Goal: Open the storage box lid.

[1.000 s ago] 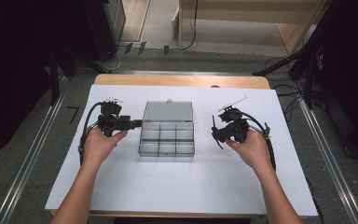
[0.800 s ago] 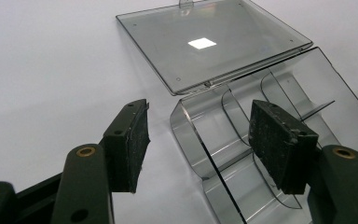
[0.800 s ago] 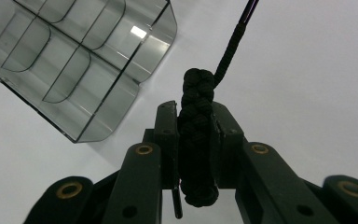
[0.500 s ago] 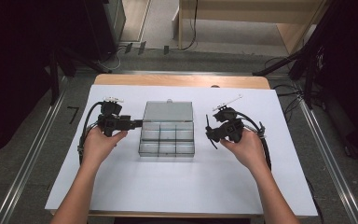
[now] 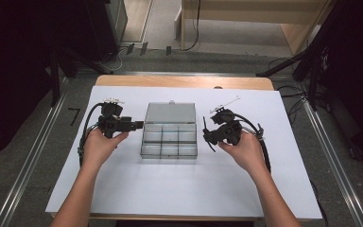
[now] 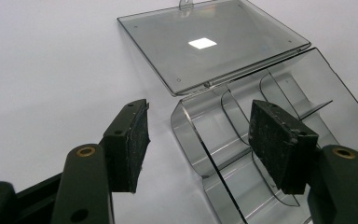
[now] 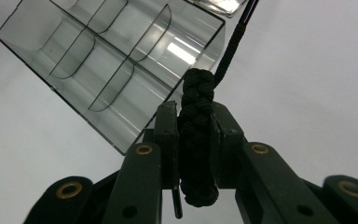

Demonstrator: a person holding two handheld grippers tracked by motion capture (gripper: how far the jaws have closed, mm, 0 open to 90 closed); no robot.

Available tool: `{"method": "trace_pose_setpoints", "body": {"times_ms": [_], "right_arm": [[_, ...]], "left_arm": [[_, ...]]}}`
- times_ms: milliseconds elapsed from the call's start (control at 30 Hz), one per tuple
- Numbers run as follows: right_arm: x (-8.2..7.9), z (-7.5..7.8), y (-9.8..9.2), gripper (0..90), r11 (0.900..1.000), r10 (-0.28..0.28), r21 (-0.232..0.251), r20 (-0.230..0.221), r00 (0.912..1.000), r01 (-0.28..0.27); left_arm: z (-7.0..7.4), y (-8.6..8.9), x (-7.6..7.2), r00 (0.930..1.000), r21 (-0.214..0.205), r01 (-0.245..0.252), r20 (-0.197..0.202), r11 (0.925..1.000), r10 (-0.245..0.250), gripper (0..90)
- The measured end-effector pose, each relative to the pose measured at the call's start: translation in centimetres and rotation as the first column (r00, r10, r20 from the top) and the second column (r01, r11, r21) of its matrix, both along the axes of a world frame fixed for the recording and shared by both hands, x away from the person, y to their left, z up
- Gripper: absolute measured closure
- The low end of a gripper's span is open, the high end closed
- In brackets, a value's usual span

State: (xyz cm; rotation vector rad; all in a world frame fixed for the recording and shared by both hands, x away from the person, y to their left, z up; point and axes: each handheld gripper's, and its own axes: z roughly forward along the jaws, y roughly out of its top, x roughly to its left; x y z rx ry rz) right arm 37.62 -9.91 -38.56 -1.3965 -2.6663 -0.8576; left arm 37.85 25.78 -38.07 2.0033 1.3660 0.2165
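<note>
While compartments stay empty: clear organizer box [image 5: 169, 138] lies open.
Right gripper [image 7: 193, 140]: pinching black braided cord [image 7: 196, 121], right of box.
Left gripper [image 6: 205, 144]: spread, holding nothing.
Left to do: cord into box.

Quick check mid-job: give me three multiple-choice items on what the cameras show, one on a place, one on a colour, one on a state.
1. Where does the clear compartment box sit?
A. between the two grippers
B. left of both grippers
C. off the table

2. What colour is the braided cord?
A. white
B. black
C. red

3. How is the box's lid?
A. shut
B. removed from the table
C. open, laid flat behind the box

Answers:
1 A: the high view shows it between the left gripper and the right gripper.
2 B: black in the right gripper view.
3 C: the lid lies flat beyond the open compartments.
</note>
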Motion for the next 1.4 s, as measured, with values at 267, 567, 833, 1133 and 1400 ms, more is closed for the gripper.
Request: {"method": "trace_pose_setpoints", "body": {"times_ms": [267,567,833,1133,1400], "right_arm": [[-0.4,0.3,1.0,77.2,0.9997,0.023,-0.007,0.012,0.9997,-0.023],[-0.5,0.2,1.9,77.1,0.9989,0.045,-0.009,0.008,0.9990,-0.045],[-0.7,0.0,2.7,77.2,0.9981,0.061,-0.010,0.013,0.9981,-0.061],[-1.0,-0.1,3.7,77.2,0.9963,0.085,0.011,0.033,0.9959,-0.085],[-1.2,-0.2,4.5,77.2,0.9949,0.095,0.029,0.054,0.9940,-0.097]], "left_arm": [[-0.1,0.0,0.0,1.0000,0.000,0.002,-0.005,1.0000,-0.002,39.0],[0.0,0.1,0.1,1.0000,-0.001,-0.003,-0.004,1.0000,0.003,39.0],[0.1,0.3,0.0,1.0000,-0.003,-0.003,-0.003,1.0000,0.003,39.0],[0.1,0.5,0.1,1.0000,-0.005,-0.009,-0.001,0.9999,0.009,39.0],[0.2,0.8,0.1,0.9999,-0.008,-0.015,0.001,0.9999,0.015,39.1]]}}
